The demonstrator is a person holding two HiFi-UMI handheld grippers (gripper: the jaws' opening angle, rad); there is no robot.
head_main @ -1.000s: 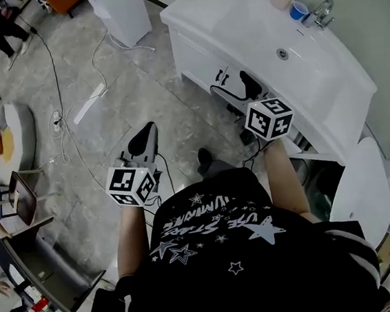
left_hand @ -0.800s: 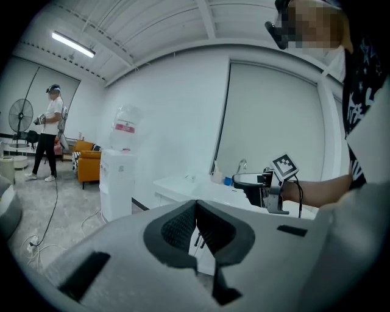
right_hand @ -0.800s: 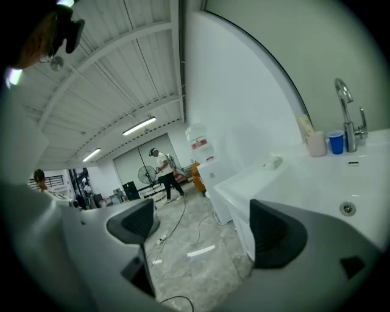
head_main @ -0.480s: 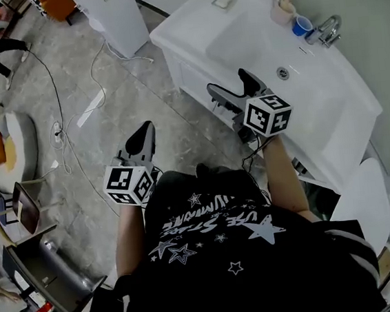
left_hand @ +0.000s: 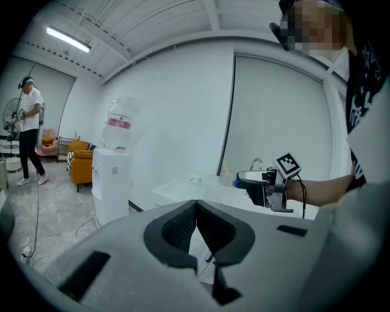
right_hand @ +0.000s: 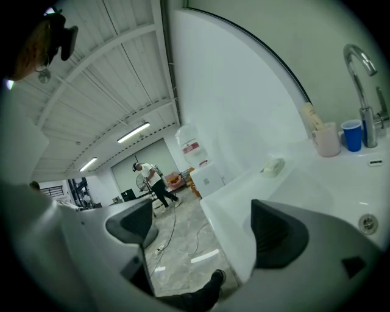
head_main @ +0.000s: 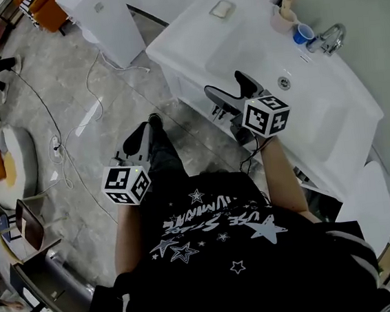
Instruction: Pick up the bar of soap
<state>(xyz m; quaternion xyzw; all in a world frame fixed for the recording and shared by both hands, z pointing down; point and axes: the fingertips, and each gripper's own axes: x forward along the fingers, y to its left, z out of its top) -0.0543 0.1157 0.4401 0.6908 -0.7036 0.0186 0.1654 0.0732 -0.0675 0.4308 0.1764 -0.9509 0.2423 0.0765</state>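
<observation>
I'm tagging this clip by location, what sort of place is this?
Likely a bathroom mock-up in an open workspace: a washbasin with faucet, a bar of soap on it, a water dispenser nearby.

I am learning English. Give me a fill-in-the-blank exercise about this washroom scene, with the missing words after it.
1. The jaws of the left gripper are ____, with nothing between them.
2. The small cup beside the faucet is ____ in colour.
3. The bar of soap lies on the white vanity top, outside the ____ that has the drain.

Missing words: shut; blue; basin.
</observation>
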